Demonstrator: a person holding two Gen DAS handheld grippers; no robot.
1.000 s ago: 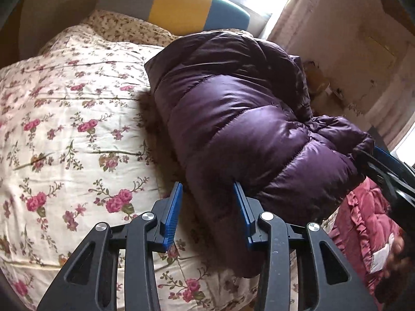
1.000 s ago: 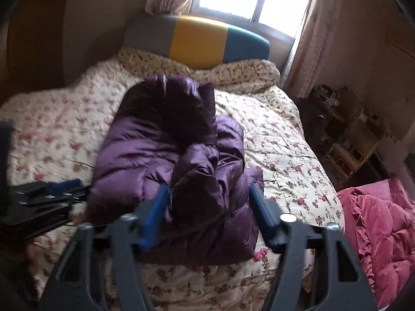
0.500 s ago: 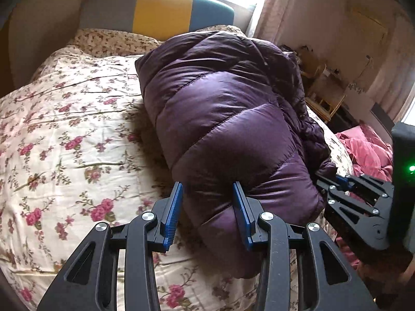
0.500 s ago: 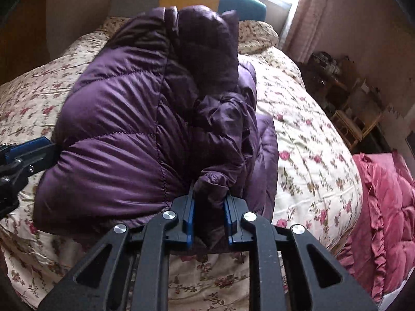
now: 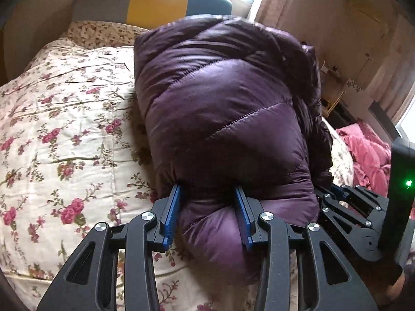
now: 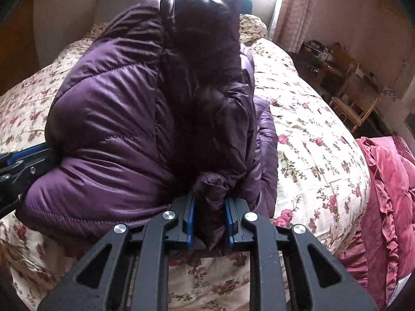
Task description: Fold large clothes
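A purple quilted down jacket [image 5: 223, 114] lies bundled on the floral bed quilt [image 5: 59, 119]. My left gripper [image 5: 207, 207] has its blue jaws around the jacket's near padded edge, which bulges between them. My right gripper [image 6: 208, 212] is shut on a bunched fold of the jacket [image 6: 124, 119] at its near right side. The right gripper also shows at the right of the left wrist view [image 5: 345, 207], and the left gripper at the left edge of the right wrist view [image 6: 18, 160]. The jacket's dark hood end [image 6: 205, 26] points toward the headboard.
A grey, yellow and teal headboard [image 5: 155, 2] stands behind the bed under a bright window. A pink ruffled blanket [image 6: 384, 194] lies off the bed's right side. A wooden chair [image 6: 355, 103] and cluttered furniture stand by the right wall.
The right gripper closed on the jacket's fold a second ago and still holds it. Both grippers have moved in closer, and the jacket's edge now sits between the left jaws.
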